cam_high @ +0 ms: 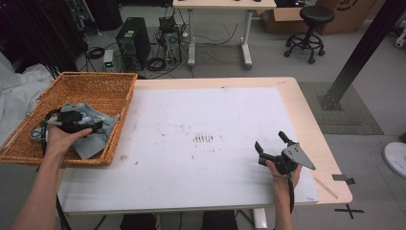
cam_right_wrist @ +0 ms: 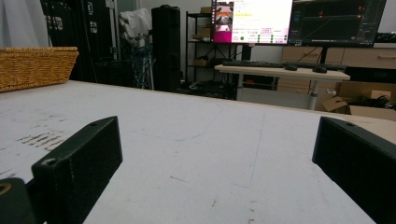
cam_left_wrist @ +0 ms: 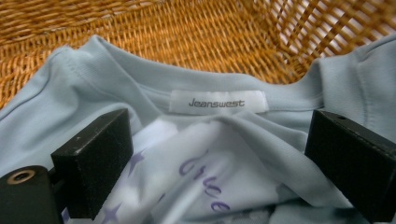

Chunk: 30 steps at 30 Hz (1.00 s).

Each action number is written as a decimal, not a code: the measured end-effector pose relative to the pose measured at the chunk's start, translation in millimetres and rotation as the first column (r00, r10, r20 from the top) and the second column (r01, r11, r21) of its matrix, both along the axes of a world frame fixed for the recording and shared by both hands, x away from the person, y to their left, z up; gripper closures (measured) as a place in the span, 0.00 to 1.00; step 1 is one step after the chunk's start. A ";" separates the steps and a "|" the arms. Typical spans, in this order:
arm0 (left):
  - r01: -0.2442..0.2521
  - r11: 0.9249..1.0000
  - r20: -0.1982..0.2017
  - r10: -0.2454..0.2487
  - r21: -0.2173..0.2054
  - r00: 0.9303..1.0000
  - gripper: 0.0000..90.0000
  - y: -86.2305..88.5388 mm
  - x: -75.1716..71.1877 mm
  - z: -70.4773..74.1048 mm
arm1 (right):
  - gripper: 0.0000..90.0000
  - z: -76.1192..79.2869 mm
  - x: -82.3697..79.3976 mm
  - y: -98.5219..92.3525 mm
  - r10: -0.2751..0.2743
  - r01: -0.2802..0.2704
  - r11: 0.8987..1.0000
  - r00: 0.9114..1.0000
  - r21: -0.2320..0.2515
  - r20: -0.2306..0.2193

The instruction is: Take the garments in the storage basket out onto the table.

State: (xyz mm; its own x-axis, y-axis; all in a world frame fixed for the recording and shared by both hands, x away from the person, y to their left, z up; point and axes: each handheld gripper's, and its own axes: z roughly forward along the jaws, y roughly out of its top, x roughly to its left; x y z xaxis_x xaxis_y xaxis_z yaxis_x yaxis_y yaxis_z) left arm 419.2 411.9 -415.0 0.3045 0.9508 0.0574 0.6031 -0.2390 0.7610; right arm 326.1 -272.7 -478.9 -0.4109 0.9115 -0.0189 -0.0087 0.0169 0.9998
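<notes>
Work: the person reaches into the basket (cam_high: 103,84) with the left claw (cam_high: 98,126) to take out a pale blue shirt (cam_left_wrist: 154,95).
Left claw: jaws wide apart and nothing pressed between them; the shirt's front lies in the gap, loose, and neither pad bites on it.
Right claw (cam_high: 272,143): jaws apart and empty, resting low over the bare table (cam_high: 191,115), well away from the basket.
Shirt, place: crumpled in the basket, directly under and ahead of the left claw; its collar runs across just beyond the jaw tips, with the label (cam_left_wrist: 218,101) centred between them.
Print (cam_left_wrist: 205,186): white patch with purple lettering, between the jaws and nearer the claw than the collar.
Handling: judged light, soft and limp; it will sag and drape once lifted, not hold any shape. Not fragile, not slippery.
Grip point: the collar band by the label looks the best hold, being doubled and stitched, so it should not slide out of the pads. A raised fold just right of centre is a second choice.
Risk: a shallow pinch on a single layer could slip; cloth might catch on the wicker weave as it comes up.
Next move, as judged: push slightly forward and down, then close on the collar.
</notes>
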 end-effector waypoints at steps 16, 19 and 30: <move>0.009 0.997 -0.057 -0.014 -0.079 0.998 0.22 0.4 18.5 -26.4 | 0.02 0.0 0.1 0.2 -0.001 0.001 1.000 1.000 -0.002 -0.002; 0.011 0.997 -0.056 -0.016 -0.078 0.998 0.38 1.7 17.3 -25.1 | 0.02 0.0 0.1 0.3 -0.002 0.002 1.000 1.000 -0.003 -0.003; 0.062 0.998 -0.023 -0.062 -0.007 0.998 0.70 2.9 17.6 -23.8 | 0.04 0.1 0.3 0.4 -0.006 0.006 1.000 1.000 -0.003 -0.006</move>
State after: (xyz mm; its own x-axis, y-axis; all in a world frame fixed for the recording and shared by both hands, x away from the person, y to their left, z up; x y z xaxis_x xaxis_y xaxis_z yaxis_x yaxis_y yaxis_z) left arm 436.7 414.8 -438.8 0.3640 0.9303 0.0440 0.6047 -0.2721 0.7485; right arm 326.4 -272.3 -478.8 -0.4054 0.9139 -0.0197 -0.0028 0.0202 0.9998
